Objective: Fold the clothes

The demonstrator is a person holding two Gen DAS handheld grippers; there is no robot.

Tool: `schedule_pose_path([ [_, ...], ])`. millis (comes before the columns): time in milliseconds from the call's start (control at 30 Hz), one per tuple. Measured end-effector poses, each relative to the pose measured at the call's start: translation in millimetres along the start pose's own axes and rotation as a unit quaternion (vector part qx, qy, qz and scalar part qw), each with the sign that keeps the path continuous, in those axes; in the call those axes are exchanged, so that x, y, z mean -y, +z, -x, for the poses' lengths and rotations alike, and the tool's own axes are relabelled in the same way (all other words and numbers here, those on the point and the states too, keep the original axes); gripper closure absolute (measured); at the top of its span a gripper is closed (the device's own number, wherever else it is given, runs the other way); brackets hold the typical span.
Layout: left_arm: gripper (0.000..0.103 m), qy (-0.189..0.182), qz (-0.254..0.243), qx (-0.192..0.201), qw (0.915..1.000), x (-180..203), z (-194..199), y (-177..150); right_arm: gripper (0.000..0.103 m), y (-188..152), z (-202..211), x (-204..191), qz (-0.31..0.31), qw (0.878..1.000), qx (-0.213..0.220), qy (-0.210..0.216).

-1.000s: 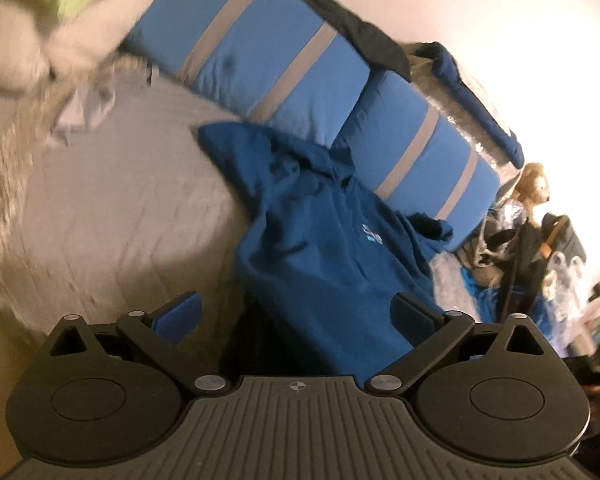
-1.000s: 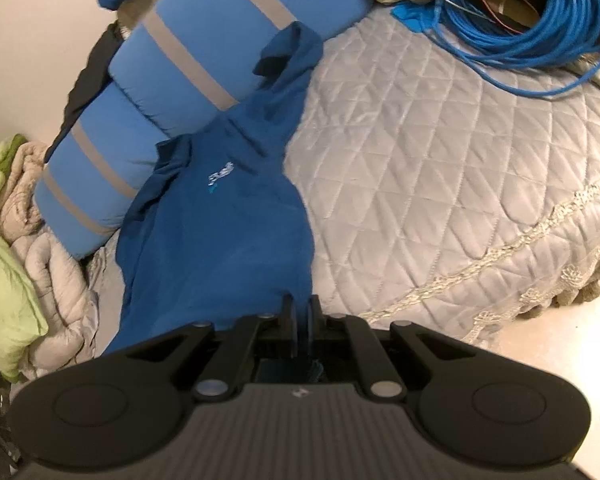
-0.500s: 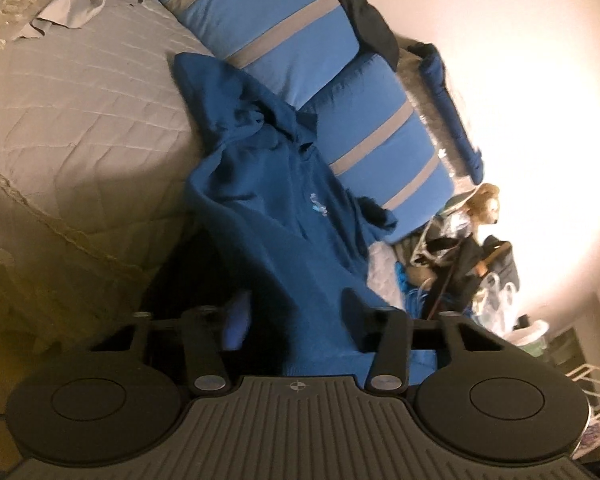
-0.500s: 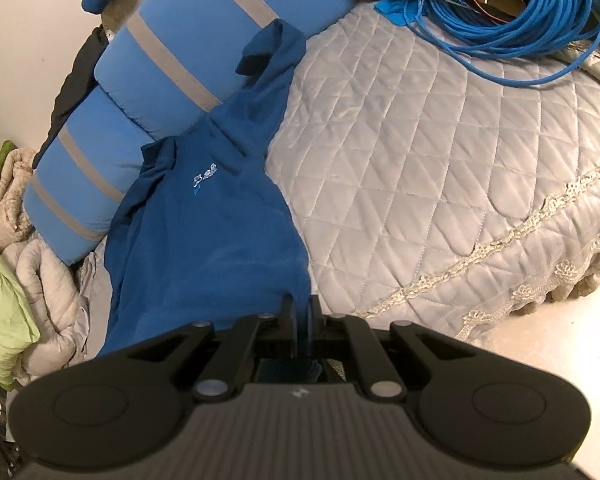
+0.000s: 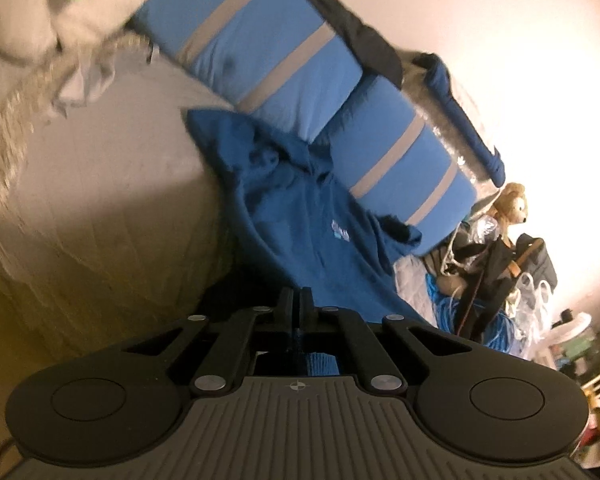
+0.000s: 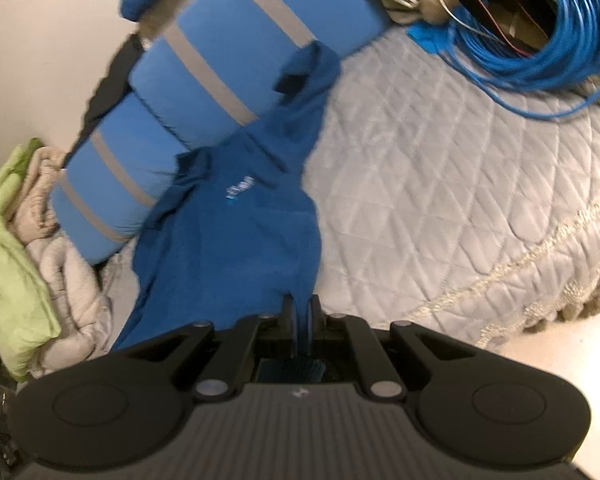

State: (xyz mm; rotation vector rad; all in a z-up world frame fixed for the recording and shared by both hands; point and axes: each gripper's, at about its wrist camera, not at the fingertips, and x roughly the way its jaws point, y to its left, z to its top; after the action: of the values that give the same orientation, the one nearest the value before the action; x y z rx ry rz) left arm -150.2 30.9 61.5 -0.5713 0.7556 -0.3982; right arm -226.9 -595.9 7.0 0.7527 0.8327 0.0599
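Observation:
A dark blue hoodie [image 5: 316, 224] with a small pale chest logo lies spread on the grey quilted bed [image 5: 100, 200], its hood and sleeves up against the striped blue pillows [image 5: 268, 44]. My left gripper [image 5: 298, 300] is shut on the hoodie's near hem, with blue cloth showing between the closed fingers. In the right wrist view the same hoodie [image 6: 236, 240] stretches toward me, and my right gripper [image 6: 300, 308] is shut on another part of its hem. Both grippers hold the bottom edge at the bed's near side.
Two blue pillows with grey stripes [image 6: 220, 60] line the wall. A coil of blue cable [image 6: 540, 48] lies on the bed [image 6: 440, 200] to the right. Beige and green bedding [image 6: 16, 232] is heaped at the left. A plush bear [image 5: 508, 204] and bags crowd the far corner.
The left gripper, open a second ago, closed on the hoodie's hem. The right gripper stayed shut on the hem while both views shifted slightly.

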Motion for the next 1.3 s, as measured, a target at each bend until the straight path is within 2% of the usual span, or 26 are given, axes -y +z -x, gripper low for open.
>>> schedule_pose_path([
  [167,0.101,0.027,-0.013,0.009,0.9995,13,17,4,0.099,-4,24,-22,0.018,1.000,0.015,0.021],
  [333,0.100,0.066,-0.018,-0.012,0.9976,11,13,-4,0.099,-19,34,-19,0.007,1.000,0.004,0.021],
  [500,0.100,0.110,-0.012,-0.081,0.9905,-11,-30,-22,0.099,-37,10,8,-0.027,0.999,-0.031,-0.001],
  [667,0.097,0.114,-0.009,-0.076,0.9905,-19,-38,-26,0.099,-43,-9,21,-0.031,0.998,-0.049,-0.023],
  [700,0.091,0.114,-0.008,-0.070,0.9910,-20,-36,-24,0.098,-42,-11,22,-0.028,0.998,-0.053,-0.025],
  [733,0.078,0.117,-0.009,-0.062,0.9911,-20,-34,-22,0.095,-42,-13,20,-0.017,0.998,-0.057,-0.026],
  [767,0.070,0.132,-0.015,-0.048,0.9900,-20,-30,-20,0.088,-39,-12,16,0.000,0.998,-0.055,-0.030],
  [833,0.046,0.163,-0.032,-0.016,0.9859,-15,-20,-12,0.048,-28,-3,7,0.030,0.998,-0.029,-0.044],
  [867,0.042,0.171,-0.040,-0.003,0.9844,-13,-15,-8,0.035,-22,1,3,0.045,0.998,-0.017,-0.051],
  [900,0.036,0.179,-0.050,0.013,0.9824,-9,-9,-2,0.010,-16,5,-2,0.060,0.997,-0.004,-0.058],
  [933,0.034,0.185,-0.060,0.026,0.9805,-7,-3,4,0.000,-11,9,-6,0.074,0.995,0.009,-0.065],
  [1067,0.032,0.214,-0.097,0.071,0.9694,8,19,29,0.000,12,26,-24,0.134,0.985,0.060,-0.092],
  [1200,0.032,0.226,-0.110,0.107,0.9621,19,44,54,0.000,34,43,-42,0.192,0.968,0.111,-0.119],
  [1300,0.032,0.229,-0.126,0.131,0.9565,32,62,69,0.000,62,66,-49,0.201,0.957,0.159,-0.137],
])
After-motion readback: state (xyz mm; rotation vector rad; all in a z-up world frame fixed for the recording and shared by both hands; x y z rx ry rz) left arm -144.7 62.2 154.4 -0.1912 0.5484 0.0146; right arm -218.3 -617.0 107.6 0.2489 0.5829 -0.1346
